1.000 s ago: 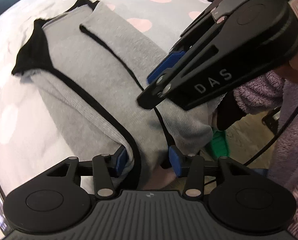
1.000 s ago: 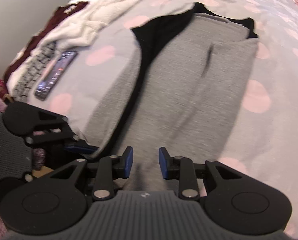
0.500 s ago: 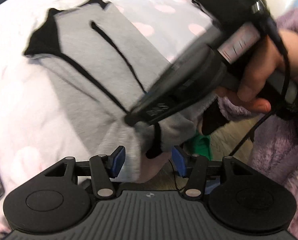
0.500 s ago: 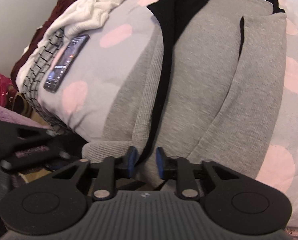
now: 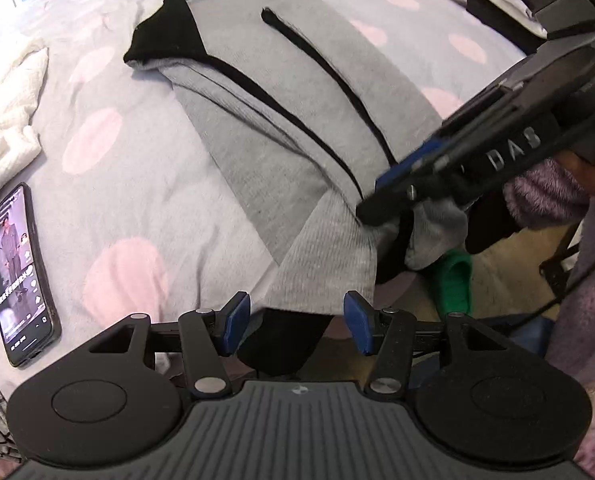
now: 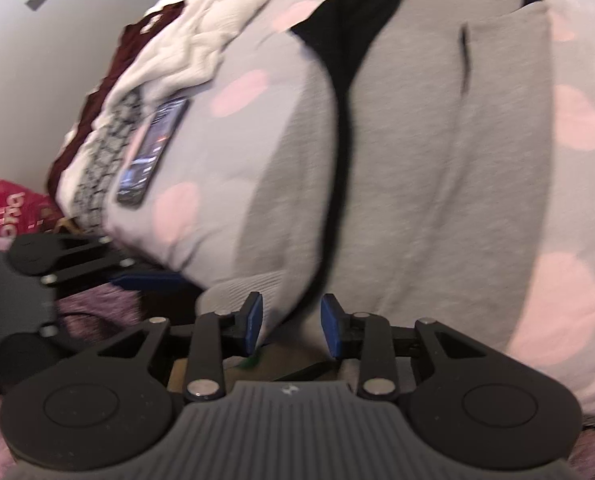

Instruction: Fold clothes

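Both hand-held grippers at the hem of a grey, black-trimmed knit garment (image 5: 281,128).
Left hand-held gripper (image 5: 297,316) gapes, hem between, seemingly untouched; right hand-held gripper (image 6: 291,322) is opening around fabric, angled downward.

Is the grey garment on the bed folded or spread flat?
Partly folded. The grey garment lies lengthwise with its sides turned in over the middle, black-edged layers overlapping; its ribbed hem hangs over the edge of the bed.
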Available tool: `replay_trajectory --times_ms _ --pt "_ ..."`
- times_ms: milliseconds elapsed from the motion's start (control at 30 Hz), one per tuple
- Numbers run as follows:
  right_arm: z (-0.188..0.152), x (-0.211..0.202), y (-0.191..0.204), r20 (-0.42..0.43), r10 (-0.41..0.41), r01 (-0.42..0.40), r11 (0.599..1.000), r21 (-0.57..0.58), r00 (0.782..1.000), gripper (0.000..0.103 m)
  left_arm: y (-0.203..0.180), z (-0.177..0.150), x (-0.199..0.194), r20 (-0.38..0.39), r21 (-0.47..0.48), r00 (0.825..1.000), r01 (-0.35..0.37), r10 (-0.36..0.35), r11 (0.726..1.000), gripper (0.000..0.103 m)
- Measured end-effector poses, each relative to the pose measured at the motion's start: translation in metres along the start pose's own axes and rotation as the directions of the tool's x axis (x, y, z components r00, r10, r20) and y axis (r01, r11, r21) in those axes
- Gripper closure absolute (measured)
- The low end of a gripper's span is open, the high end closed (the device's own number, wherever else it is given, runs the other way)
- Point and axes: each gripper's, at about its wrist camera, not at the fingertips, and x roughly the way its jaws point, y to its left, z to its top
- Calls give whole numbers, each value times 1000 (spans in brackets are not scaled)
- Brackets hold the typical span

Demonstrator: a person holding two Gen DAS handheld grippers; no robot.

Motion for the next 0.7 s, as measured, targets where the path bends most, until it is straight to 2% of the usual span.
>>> replay_trajectory --times_ms 200,333,400,567,700 --pt "-7 34 0 -101 50 -42 996 79 994 67 -5 -4 11 -10 48 1000 -1 1 999 54" --pt "-10 47 -5 -85 94 -81 987 142 992 70 -12 -8 15 -6 93 1000 4 -3 996 54" --pt "-10 44 -4 -73 111 -99 984 146 991 97 -12 -9 8 17 91 1000 3 -4 996 54" --pt "-13 16 3 -53 97 -91 989 112 994 99 -7 -9 -13 102 63 992 66 -73 996 54" --pt "-19 5 -4 -95 0 9 995 98 995 99 -12 -4 -8 86 91 991 93 -101 991 54"
